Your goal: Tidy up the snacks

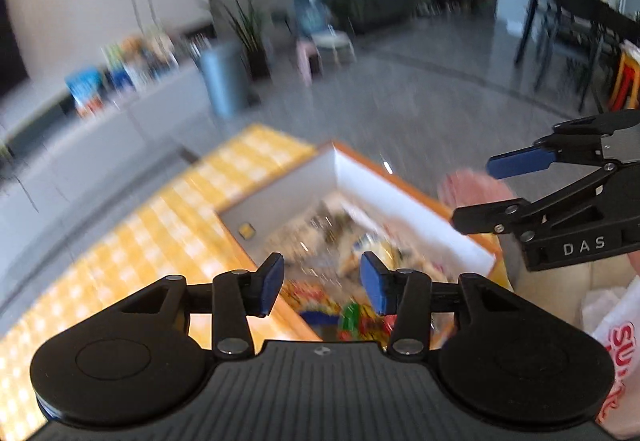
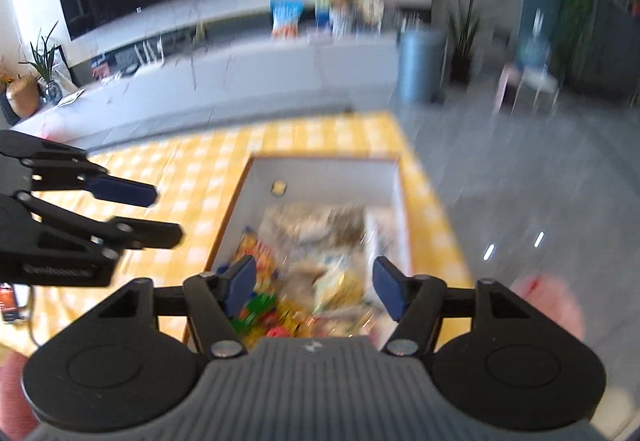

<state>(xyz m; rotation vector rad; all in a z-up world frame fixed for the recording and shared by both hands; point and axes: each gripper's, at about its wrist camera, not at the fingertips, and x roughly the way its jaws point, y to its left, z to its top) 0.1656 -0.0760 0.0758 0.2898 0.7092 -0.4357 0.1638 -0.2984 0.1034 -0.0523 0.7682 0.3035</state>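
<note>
two grippers, left gripper [image 1: 322, 283] and right gripper [image 2: 314, 287], parted, above snack box [image 2: 320, 171]

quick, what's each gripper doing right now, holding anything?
Left gripper: open, holding nothing, above the box.
Right gripper: open, holding nothing.

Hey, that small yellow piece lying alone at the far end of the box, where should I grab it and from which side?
Probably straight from above. The small yellow piece lies alone on the bare floor of the box, close to the far wall, so a sideways approach looks cramped. Close the right hand-held gripper, now open, across its short sides. Blur hides its exact shape.
</note>
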